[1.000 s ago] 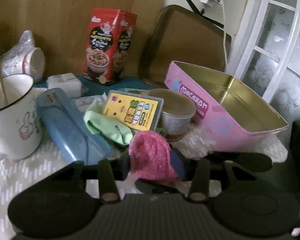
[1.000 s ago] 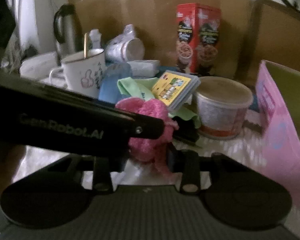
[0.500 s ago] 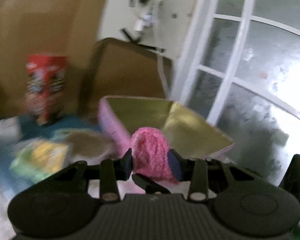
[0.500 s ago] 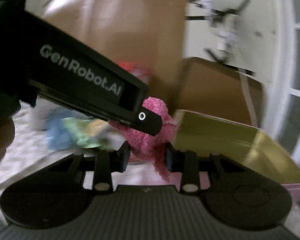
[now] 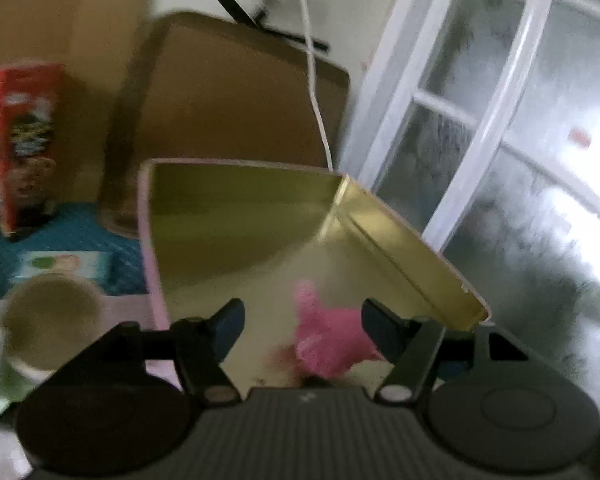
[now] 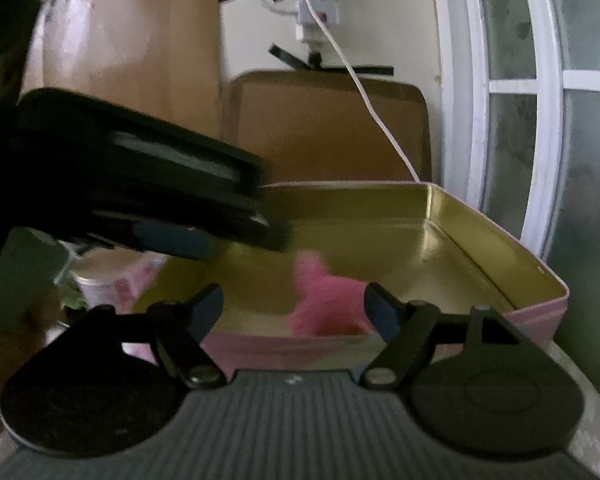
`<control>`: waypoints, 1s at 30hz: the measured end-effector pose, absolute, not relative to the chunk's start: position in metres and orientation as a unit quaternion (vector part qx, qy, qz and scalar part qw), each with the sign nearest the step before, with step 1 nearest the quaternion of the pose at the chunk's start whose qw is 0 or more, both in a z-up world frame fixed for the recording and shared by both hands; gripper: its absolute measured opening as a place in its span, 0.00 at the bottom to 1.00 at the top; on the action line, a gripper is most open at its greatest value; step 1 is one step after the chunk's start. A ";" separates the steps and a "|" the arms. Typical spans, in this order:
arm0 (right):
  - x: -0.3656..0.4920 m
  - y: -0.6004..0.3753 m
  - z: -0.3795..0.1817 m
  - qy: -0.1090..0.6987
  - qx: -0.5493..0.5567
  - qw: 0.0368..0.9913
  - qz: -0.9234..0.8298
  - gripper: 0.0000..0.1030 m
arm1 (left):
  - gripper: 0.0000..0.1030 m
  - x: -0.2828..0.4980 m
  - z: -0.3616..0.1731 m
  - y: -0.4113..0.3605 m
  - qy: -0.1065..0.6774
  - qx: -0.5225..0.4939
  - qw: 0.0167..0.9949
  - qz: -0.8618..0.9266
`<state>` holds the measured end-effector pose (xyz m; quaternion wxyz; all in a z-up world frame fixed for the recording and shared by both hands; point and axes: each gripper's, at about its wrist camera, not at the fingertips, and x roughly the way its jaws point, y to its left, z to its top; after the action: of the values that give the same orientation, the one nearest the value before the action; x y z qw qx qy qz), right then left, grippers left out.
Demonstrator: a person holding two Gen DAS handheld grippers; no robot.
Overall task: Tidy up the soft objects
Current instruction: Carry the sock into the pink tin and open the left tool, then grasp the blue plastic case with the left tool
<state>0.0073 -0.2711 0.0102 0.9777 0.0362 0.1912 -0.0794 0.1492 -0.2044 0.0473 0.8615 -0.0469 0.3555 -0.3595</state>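
Note:
A fluffy pink cloth (image 5: 328,340) lies blurred on the gold floor of the open pink tin (image 5: 236,216), near its front wall. My left gripper (image 5: 302,320) hangs over the tin with its jaws opening. The cloth sits loose between them, closer to the right finger (image 5: 380,324). In the right wrist view, the pink cloth (image 6: 324,304) shows inside the tin (image 6: 480,240) beyond my right gripper (image 6: 292,306). Its jaws are opening too and do not press on the cloth. The left gripper's black body (image 6: 140,184) crosses that view from the upper left.
A paper cup (image 5: 52,316) stands left of the tin, with a red tin (image 5: 16,140) on a teal mat behind it. A brown tray (image 5: 228,112) leans on the wall behind. A white cable (image 5: 316,100) hangs down to the tin's back edge. A window (image 5: 500,120) lies to the right.
Both grippers carried the pink cloth, pinched between their fingers, from the clutter to the right and over the pink tin. Both sets of jaws have spread, and the cloth has dropped into the tin.

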 end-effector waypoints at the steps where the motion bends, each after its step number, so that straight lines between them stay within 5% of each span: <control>1: 0.001 -0.265 0.013 0.177 0.038 0.980 -0.076 0.76 | 0.64 0.149 0.050 -0.192 0.351 -0.057 0.863 -0.359; 6: 0.008 -0.226 0.020 0.172 0.061 0.983 0.016 0.43 | 0.64 0.134 0.057 -0.088 0.326 -0.074 0.887 -0.319; 8: 0.027 -0.198 0.018 0.199 0.066 0.976 0.066 0.38 | 0.63 0.124 0.047 -0.041 0.327 -0.069 0.901 -0.276; 17: 0.108 -0.065 -0.006 0.273 0.006 0.942 0.195 0.38 | 0.55 0.100 -0.015 0.108 0.368 -0.099 0.916 -0.128; 23: 0.133 -0.030 -0.016 0.296 -0.024 0.937 0.183 0.59 | 0.56 0.103 -0.019 0.146 0.355 -0.128 0.918 -0.120; 30: 0.140 -0.036 -0.028 0.329 0.003 0.930 0.162 0.54 | 0.58 0.096 -0.024 0.156 0.352 -0.143 0.917 -0.123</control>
<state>0.1398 -0.0356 -0.0276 0.9302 0.0033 0.3292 0.1625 0.0964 0.1565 -0.0238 0.9168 -0.1434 0.3519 -0.1227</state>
